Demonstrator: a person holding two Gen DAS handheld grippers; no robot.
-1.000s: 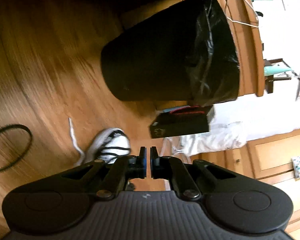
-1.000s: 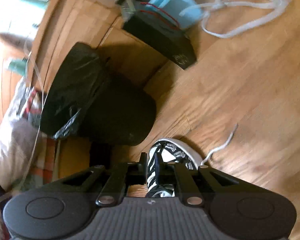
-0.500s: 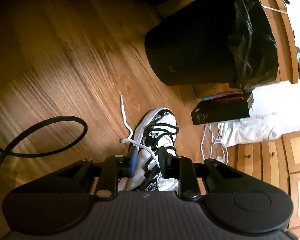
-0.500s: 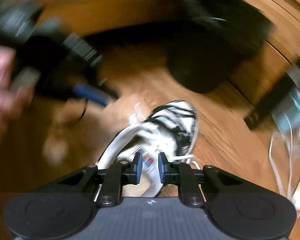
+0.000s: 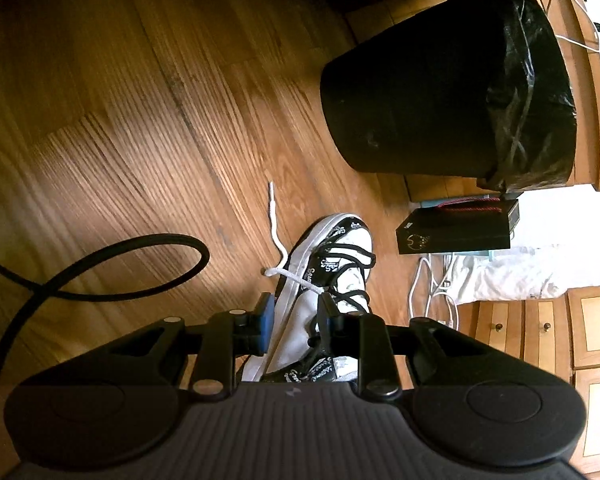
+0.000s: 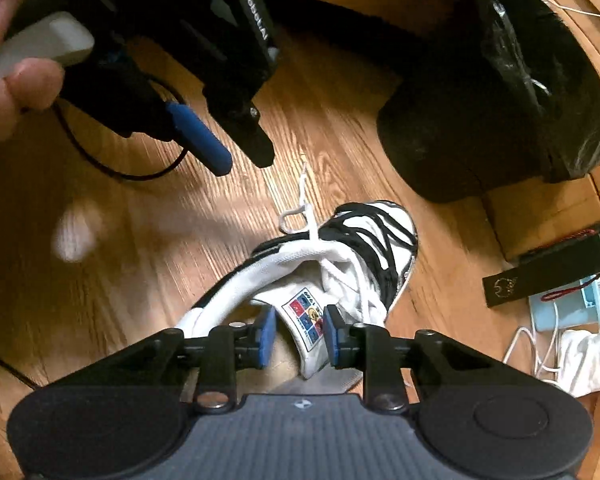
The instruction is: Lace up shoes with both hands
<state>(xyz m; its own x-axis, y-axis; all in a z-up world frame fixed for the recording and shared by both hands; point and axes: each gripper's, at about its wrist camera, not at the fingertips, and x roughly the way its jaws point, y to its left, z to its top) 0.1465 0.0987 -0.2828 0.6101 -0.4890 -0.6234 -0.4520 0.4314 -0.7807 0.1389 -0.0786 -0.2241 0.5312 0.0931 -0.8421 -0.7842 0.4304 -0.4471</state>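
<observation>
Shoe (image 6: 340,264) waits on the floor, its white lace (image 5: 276,236) trailing toward twelve o'clock. Right gripper (image 6: 298,334) jaws are opening around the tongue without pressing it; left gripper (image 5: 294,318) jaws stand apart, empty. This looks like the approach step, and next one gripper should pinch that lace end.

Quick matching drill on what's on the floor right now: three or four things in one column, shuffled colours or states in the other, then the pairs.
Things:
1. bin
2. loose lace
3. cable
4. box

States:
A. white, trailing off the shoe onto the floor
B. black, looped on the boards
C. black, lined with a shiny bag
D. black, with a red cord handle

Pairs: 1-C, 2-A, 3-B, 4-D
</observation>
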